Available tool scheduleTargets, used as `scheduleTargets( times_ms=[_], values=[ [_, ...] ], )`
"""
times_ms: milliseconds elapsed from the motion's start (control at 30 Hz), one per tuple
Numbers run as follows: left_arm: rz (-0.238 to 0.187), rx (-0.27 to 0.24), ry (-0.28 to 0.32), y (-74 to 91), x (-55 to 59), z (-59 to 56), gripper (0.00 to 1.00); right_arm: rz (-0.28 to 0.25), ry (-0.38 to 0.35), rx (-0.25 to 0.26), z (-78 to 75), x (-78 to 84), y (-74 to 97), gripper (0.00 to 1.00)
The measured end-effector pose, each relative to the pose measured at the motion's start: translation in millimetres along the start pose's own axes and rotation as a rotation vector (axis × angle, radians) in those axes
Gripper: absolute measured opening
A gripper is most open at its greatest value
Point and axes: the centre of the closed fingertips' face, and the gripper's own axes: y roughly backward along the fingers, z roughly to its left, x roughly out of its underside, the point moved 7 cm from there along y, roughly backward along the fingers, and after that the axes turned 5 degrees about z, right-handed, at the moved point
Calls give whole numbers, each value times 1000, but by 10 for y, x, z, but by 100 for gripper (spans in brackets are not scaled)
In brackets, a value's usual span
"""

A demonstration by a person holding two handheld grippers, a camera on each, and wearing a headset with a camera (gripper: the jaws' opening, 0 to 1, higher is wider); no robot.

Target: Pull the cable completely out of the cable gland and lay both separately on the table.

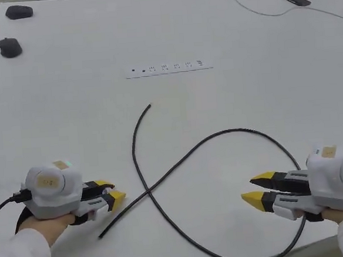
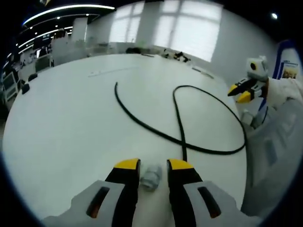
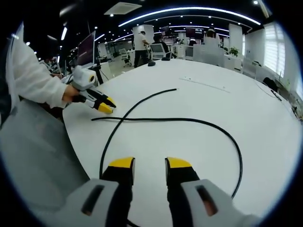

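So the cable [image 1: 133, 147] is fully out and lies in a big crossed loop on the white table [image 1: 244, 70], running from around the middle down toward 6 o'clock in the head view. The cable gland [image 2: 151, 177] is a small pale grey piece sitting right between the jaws of the left gripper [image 1: 117, 190], down at 7 o'clock. Those jaws are snug on either side of it, but I honestly can't tell if they're pinching it or have just let go. The right gripper [image 1: 248, 189], at 4 o'clock, has its jaws apart with nothing in them. My worry is that the gland looks round, so if it gets dropped rather than set down it could roll back against the loose cable end just beside that gripper, and then they aren't really "separate". The loop also runs close to the near table edge around 5 o'clock, so a bump from the right gripper could drag it over. As for writing, I can't read any. The power strip [image 1: 168, 68] toward 12 o'clock only shows dark marks, and the tan stickers on the grippers are illegible.
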Motion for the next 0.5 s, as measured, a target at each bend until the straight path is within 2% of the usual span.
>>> scheduleTargets(
  times_ms=[133, 300, 500],
  values=[
    [-56, -8, 2, 245, -92, -55, 28, -3, 8, -13, 3, -60, 66, 30],
    [-76, -10, -19, 627, -119, -75, 35, -23, -6, -23, -8, -123, 190, 38],
    [-111, -36, 12, 1151, -110, -61, 44, 36, 57, -47, 70, -95, 403, 46]
  ],
)
